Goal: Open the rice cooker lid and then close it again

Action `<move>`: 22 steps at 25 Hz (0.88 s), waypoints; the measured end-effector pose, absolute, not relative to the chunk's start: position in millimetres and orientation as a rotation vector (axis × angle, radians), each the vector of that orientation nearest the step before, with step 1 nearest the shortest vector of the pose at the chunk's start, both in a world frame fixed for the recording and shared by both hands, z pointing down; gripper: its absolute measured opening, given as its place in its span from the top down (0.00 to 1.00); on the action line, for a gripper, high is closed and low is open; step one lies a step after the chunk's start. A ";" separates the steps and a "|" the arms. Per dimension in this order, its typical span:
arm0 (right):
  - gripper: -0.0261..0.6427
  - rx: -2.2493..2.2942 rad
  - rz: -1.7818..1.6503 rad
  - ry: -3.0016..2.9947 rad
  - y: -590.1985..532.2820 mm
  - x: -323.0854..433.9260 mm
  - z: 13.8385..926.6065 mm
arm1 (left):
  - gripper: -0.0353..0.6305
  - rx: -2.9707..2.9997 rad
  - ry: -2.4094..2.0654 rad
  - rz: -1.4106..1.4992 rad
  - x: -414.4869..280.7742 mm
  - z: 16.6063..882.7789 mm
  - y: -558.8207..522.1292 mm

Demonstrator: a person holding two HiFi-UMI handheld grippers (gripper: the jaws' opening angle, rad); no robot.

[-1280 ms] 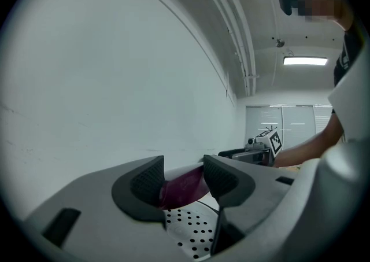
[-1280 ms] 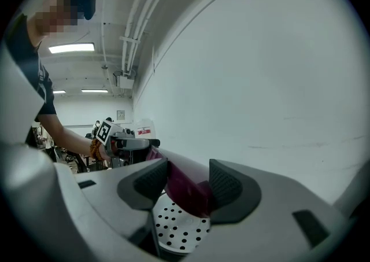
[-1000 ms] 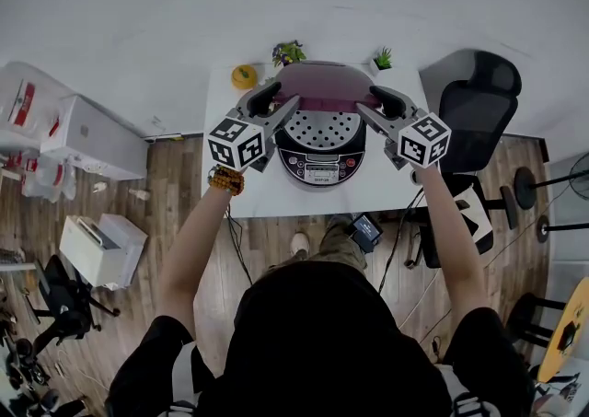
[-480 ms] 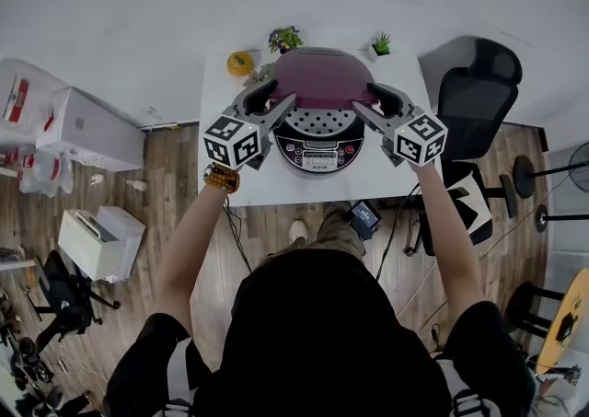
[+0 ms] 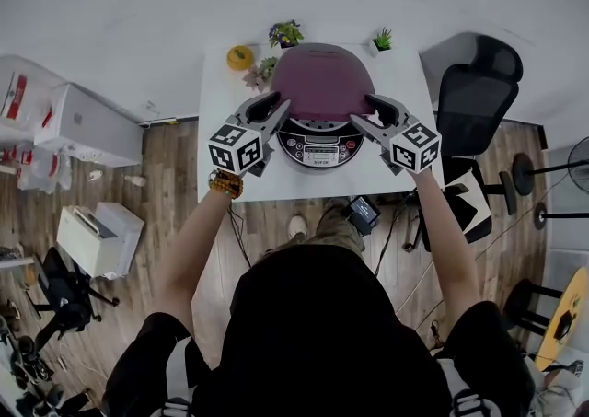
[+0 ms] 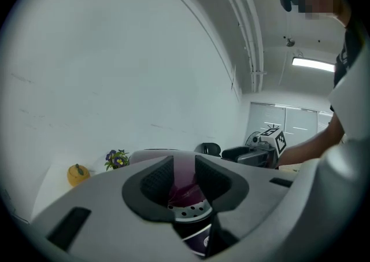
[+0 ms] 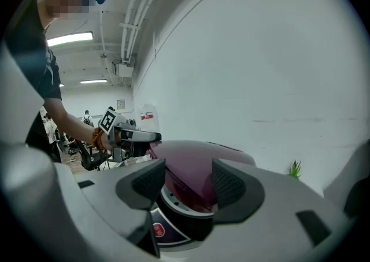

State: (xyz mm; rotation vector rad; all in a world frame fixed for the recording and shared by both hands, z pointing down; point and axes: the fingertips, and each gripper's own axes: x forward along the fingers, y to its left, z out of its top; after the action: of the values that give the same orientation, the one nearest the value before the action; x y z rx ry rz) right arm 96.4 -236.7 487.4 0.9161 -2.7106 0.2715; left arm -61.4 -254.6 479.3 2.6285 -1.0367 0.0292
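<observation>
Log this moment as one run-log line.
rice cooker lid: ajar, not yet shut | left gripper: beside lid, jaws just closing, nothing gripped | right gripper: beside lid, jaws just opening, empty

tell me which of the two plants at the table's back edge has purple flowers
The plant nearer the yellow pumpkin, on the left; the other plant, by the right corner, shows only spiky green leaves.

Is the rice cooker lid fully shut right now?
Not yet: the lid is ajar, its perforated inner plate showing beneath the front edge.
</observation>
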 end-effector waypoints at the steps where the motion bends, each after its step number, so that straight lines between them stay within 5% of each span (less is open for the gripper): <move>1: 0.59 0.912 0.278 -2.702 -234.8 95.8 492.1 | 0.76 2.622 -1.035 0.034 -62.0 484.1 -253.2; 7: 0.59 0.949 0.381 -2.675 -231.2 98.6 516.5 | 0.75 2.614 -0.999 0.111 -57.4 510.0 -244.2; 10: 0.72 1.062 0.511 -2.694 -238.3 108.0 521.3 | 0.75 2.605 -0.999 0.119 -56.3 515.9 -241.5; 22: 0.74 1.060 0.401 -2.562 -233.0 105.8 548.2 | 0.75 2.637 -0.997 0.291 -53.1 542.8 -235.5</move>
State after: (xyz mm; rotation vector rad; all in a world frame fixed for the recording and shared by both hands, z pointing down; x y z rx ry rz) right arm 105.8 -233.0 548.2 1.0599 -2.5619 0.4010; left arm -53.1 -235.5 542.8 2.6370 -0.9966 0.2909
